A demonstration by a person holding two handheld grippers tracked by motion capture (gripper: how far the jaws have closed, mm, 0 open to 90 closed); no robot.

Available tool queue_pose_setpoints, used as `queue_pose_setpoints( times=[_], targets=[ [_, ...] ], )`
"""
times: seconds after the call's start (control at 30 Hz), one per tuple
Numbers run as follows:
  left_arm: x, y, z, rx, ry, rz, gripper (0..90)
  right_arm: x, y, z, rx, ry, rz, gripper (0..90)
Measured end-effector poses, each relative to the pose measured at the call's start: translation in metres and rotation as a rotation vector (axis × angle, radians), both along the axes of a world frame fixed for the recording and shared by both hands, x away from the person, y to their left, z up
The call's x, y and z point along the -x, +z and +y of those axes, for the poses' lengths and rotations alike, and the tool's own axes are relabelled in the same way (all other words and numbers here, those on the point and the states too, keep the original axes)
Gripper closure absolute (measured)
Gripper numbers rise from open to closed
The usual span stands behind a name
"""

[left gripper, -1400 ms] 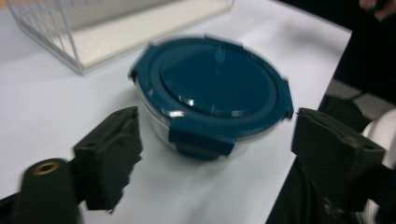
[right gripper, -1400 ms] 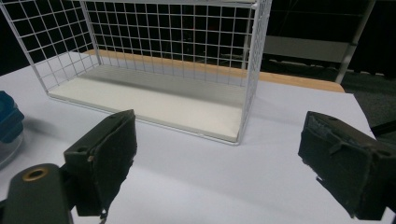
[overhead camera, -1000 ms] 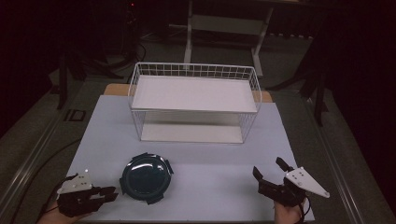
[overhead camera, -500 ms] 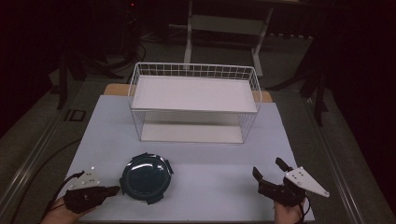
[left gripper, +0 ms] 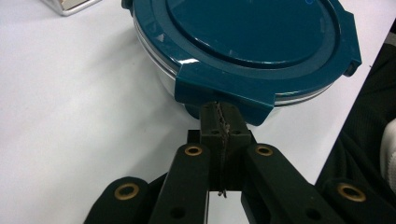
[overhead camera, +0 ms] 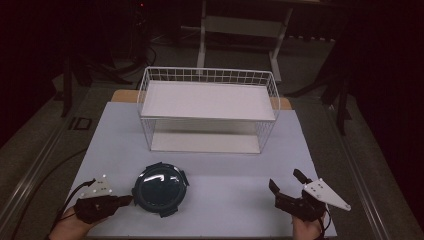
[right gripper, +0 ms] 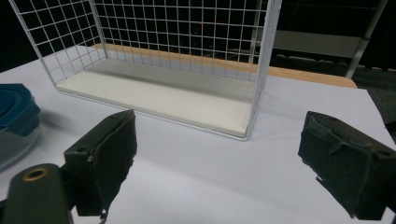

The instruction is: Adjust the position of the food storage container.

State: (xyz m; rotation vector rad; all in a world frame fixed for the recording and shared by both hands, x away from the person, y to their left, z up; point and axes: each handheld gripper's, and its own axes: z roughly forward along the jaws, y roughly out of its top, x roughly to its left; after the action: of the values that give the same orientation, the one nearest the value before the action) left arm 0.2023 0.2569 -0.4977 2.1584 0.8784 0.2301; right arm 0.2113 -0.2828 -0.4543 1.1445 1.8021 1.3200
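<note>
The left gripper [left gripper: 221, 122], jaws pressed together, is touching the round clear container with a dark teal lid [overhead camera: 160, 188] sitting on the white table [overhead camera: 225, 160]; the right gripper [overhead camera: 290, 186] is resting spread wide

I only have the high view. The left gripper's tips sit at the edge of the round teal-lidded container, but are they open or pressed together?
Observer: In the left gripper view, the left gripper has its jaws pressed together, tips against a clasp tab of the round teal-lidded container.
Operator: Is the container opaque?
Observer: No, the body under the teal lid is clear.
Operator: And the right gripper?
Observer: The right gripper is wide open, facing the white wire shelf rack.
</note>
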Motion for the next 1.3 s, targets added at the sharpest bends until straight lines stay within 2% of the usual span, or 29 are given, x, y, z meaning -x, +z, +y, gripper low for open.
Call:
queue_pose_setpoints(
  times=[0.17,0.37,0.57,0.67,0.73,0.93,1.07,1.3],
  targets=[
    [-0.009,0.001,-0.009,-0.017,-0.002,-0.006,89.7,0.0,0.0,0.0,-0.002,0.001,0.0,11.3],
    [-0.02,0.0,-0.018,0.004,-0.004,-0.002,89.7,0.0,0.0,-0.001,-0.004,0.004,0.001,11.3],
    [-0.029,-0.001,-0.033,0.002,0.0,-0.022,89.7,-0.001,0.0,0.0,-0.004,0.01,0.003,11.3],
    [-0.032,-0.002,-0.032,0.018,0.003,-0.013,89.7,-0.001,0.0,0.0,-0.005,0.01,0.003,11.3],
    [-0.031,-0.001,-0.032,-0.001,-0.001,-0.017,89.7,-0.001,0.0,-0.001,-0.007,0.01,0.003,11.3],
    [-0.031,0.001,-0.029,0.012,0.01,-0.013,89.7,-0.001,0.0,-0.002,-0.012,0.009,0.005,11.3],
    [-0.033,0.002,-0.035,-0.011,-0.002,-0.015,89.7,-0.001,0.0,-0.002,-0.011,0.011,0.006,11.3],
    [-0.038,0.004,-0.037,-0.021,0.005,-0.012,89.7,-0.002,-0.002,0.0,-0.011,0.015,0.014,11.3]
  ],
)
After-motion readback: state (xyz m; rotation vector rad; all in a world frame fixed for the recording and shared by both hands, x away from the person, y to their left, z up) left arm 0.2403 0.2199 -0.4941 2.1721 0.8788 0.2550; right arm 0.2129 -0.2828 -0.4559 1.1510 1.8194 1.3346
